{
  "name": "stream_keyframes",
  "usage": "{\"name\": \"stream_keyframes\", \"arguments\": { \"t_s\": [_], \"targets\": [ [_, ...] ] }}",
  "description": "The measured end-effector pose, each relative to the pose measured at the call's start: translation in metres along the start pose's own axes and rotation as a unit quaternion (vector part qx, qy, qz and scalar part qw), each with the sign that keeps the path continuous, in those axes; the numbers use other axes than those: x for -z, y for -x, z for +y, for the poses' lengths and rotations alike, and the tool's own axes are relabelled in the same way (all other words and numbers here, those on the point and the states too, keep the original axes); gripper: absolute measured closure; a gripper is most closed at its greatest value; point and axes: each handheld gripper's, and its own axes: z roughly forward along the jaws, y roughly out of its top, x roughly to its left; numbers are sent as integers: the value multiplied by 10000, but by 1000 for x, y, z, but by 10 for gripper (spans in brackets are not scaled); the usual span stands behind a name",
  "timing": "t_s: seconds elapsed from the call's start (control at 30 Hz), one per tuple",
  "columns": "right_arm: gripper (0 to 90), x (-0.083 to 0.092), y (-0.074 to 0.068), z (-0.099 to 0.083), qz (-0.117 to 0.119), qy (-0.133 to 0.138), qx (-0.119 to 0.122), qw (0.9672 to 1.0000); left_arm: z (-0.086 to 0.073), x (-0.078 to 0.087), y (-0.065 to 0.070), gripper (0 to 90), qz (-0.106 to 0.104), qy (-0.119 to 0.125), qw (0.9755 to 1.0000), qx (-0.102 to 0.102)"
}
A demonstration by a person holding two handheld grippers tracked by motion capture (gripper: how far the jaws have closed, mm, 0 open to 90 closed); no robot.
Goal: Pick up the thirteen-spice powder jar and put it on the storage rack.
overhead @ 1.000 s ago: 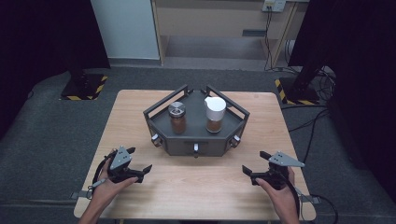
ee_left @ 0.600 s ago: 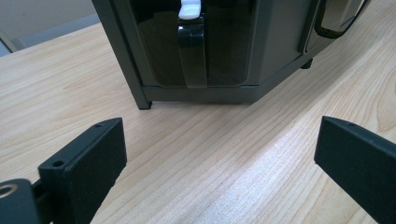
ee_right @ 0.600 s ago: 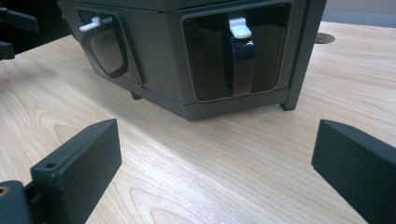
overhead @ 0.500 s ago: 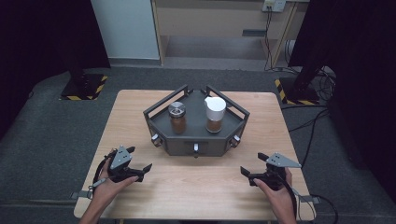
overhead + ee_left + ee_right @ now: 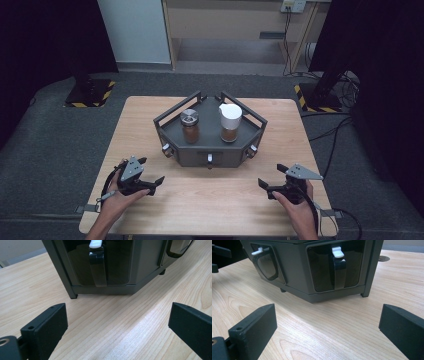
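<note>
Jaws apart, both grippers; grey rack (image 5: pixel 220 152) between; no readable writing.

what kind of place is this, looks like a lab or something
Probably a recording lab or test room, not a home: a lone wooden table on grey carpet, black stands with hazard-striped bases, and a dark hexagonal rack holding two jars.
</note>
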Motion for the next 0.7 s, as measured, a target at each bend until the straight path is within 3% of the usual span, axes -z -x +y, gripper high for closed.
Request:
{"name": "stream_keyframes", "arguments": {
  "t_s": [0.7],
  "targets": [
    [21,-1,2,-1,-18,-78,-2,10000,1,-3,1,13,-20,-10,10000,-49]
  ]
}}
